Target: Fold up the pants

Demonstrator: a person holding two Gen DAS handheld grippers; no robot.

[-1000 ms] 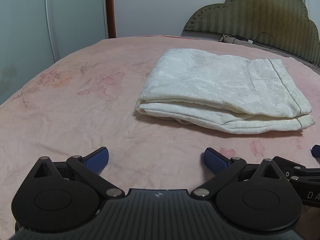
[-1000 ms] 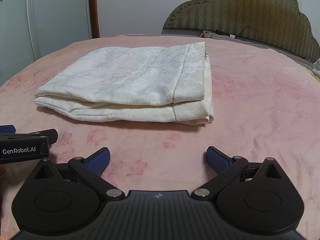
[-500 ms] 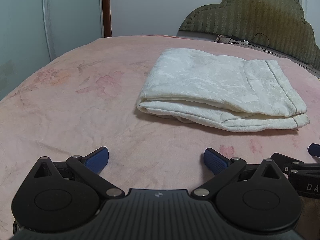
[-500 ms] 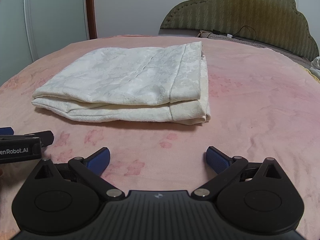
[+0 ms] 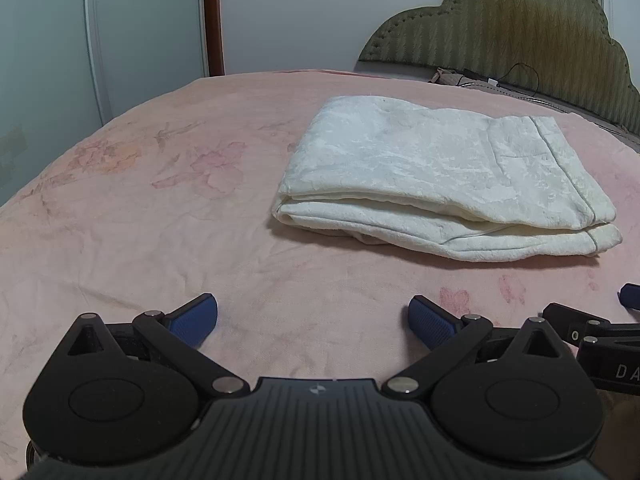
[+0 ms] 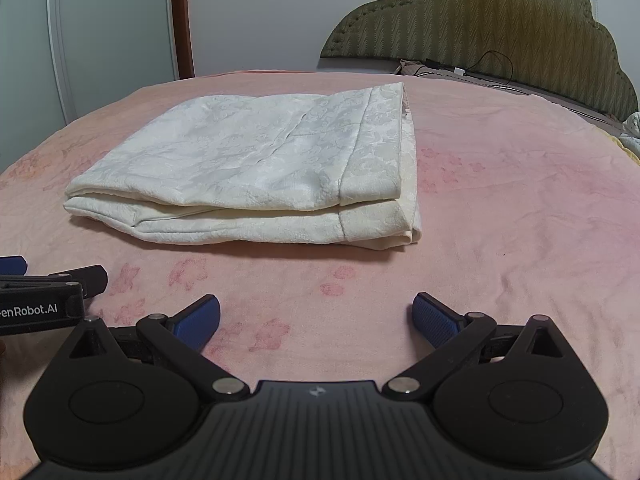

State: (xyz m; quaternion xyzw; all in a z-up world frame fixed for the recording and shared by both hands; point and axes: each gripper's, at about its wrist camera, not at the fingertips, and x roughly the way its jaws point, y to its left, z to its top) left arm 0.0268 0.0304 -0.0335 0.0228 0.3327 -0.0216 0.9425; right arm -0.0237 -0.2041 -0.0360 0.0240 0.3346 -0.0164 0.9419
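The cream white pants (image 5: 436, 168) lie folded into a flat rectangular stack on the pink bedspread (image 5: 160, 208); they also show in the right wrist view (image 6: 256, 168). My left gripper (image 5: 312, 320) is open and empty, held back from the stack's near left side. My right gripper (image 6: 316, 320) is open and empty, in front of the stack's near right side. Neither gripper touches the pants. The right gripper's edge shows at the right of the left wrist view (image 5: 592, 328), and the left gripper's edge shows in the right wrist view (image 6: 48, 292).
A padded olive headboard (image 6: 500, 24) stands at the back right with a cable (image 6: 488, 68) below it. A white wardrobe (image 5: 100, 40) and wooden door frame (image 5: 212, 16) stand at the back left. Bedding (image 6: 630, 128) lies at the far right.
Both grippers have drawn back slightly from the folded pants and stayed open. The pants have not moved.
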